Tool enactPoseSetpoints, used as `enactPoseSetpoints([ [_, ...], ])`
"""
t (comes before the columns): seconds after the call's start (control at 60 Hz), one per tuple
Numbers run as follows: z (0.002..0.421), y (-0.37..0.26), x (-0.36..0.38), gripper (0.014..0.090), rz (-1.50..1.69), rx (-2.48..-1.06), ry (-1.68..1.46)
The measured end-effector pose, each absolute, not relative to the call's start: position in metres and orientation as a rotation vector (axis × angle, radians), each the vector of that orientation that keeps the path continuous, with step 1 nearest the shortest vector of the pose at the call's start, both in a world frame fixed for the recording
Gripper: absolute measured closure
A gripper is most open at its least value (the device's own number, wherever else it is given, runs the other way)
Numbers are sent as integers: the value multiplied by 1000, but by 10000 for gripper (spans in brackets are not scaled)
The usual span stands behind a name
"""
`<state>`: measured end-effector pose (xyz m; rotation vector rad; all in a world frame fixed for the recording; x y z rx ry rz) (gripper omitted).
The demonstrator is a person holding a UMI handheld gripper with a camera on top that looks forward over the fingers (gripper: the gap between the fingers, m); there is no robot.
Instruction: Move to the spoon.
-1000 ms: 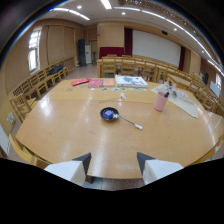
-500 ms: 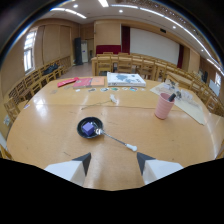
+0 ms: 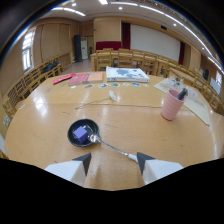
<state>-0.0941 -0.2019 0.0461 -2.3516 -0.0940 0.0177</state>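
The slim silver metal spoon (image 3: 111, 145) lies on the smooth wooden table (image 3: 140, 122), its bowl resting on the rim of a small round black dish (image 3: 83, 132) holding what appears to be a purple block. The handle reaches between the gripper (image 3: 113, 159) fingers, set wide. A pink cylindrical cup (image 3: 171, 104) stands far right.

Our tongs (image 3: 112, 161) are spread with bare table (image 3: 45, 125) between the tips. Just ahead: the spoon (image 3: 111, 145), its handle running toward the right tip, bowl resting on the rim of the black dish (image 3: 82, 133). We see open wood left and right of those. The pink cup (image 3: 171, 104) stands well apart to the right, papers (image 3: 126, 74) far beyond.
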Motion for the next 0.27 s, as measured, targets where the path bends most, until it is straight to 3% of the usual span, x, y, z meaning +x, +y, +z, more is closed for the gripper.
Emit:
enactPoseSetpoints([
  [0.267, 44, -204, -96, 185, 7, -2352, -101],
])
